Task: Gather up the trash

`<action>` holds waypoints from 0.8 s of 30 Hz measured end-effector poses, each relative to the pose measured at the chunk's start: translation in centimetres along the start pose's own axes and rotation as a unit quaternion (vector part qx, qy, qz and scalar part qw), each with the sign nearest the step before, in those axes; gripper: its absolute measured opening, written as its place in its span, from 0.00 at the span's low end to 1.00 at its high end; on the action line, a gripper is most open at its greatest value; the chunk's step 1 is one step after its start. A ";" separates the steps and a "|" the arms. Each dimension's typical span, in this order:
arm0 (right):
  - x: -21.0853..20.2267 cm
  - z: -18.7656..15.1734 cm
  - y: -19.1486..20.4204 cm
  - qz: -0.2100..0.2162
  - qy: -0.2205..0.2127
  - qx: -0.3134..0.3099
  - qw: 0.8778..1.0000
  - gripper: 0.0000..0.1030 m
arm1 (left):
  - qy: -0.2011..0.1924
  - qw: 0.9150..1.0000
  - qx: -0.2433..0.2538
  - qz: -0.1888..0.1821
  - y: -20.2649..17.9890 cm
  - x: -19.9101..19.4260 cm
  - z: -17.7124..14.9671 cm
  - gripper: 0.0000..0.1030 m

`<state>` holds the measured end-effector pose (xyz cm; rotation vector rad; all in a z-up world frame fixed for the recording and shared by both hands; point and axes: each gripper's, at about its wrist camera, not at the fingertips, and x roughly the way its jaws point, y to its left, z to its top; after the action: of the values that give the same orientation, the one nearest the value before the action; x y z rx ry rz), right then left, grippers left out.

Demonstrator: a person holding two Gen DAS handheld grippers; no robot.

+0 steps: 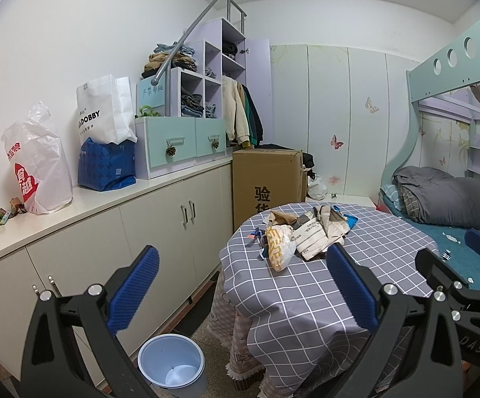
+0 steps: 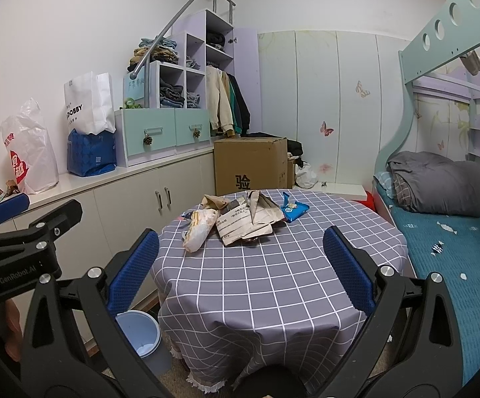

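Round table [image 2: 273, 298] under a grey checked cloth, seen from both wrist cameras at the start of trash collection. The trash lay in one heap on the far half of the tabletop: a crumpled white-and-yellow plastic bag [image 2: 200, 229], touching a torn printed paper bag [image 2: 246, 222], a piece of brown paper [image 2: 215, 201] behind them, and a blue snack wrapper [image 2: 293, 212] at the heap's right edge. In the left view, small scraps [image 1: 256, 237] showed just left of the plastic bag; what they were could not be told.

A pale blue bin [image 1: 172, 363] stood on the floor just beside the table's left side, its mouth open and facing up, presumably so that items lifted off the cloth could be dropped straight in. Its inside appeared nearly bare.

The left gripper [image 1: 243, 285] and the right gripper [image 2: 241, 265] both had their blue pads spread wide and held nothing. Each was well short of the heap, aimed across the near, bare part of the cloth. The left gripper sat toward the bin side, the right toward the bed [image 2: 455, 248].

More wrappers [image 1: 2, 215] lay on the white counter [image 1: 107, 199] by a plastic bag; whether these counted as task trash was uncertain.

Judged stage: nothing yet picked up.
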<state>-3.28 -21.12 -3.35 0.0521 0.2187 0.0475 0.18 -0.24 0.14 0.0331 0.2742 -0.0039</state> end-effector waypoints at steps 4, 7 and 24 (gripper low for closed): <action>0.0 0.0 0.0 0.000 0.001 0.001 1.000 0.94 | 0.001 1.000 0.001 0.000 -0.1 0.1 0.1 0.96; 0.3 -0.6 0.2 0.001 0.002 0.001 1.000 0.94 | 0.001 1.000 0.001 0.000 -0.2 0.1 0.1 0.96; 1.0 -3.5 -0.8 -0.001 0.005 0.000 1.000 0.94 | 0.002 1.000 0.001 0.000 0.1 0.0 -0.5 0.96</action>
<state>-3.06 -21.74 -7.04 0.0520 0.2290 0.0447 0.01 -0.10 -0.34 0.0348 0.2784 -0.0039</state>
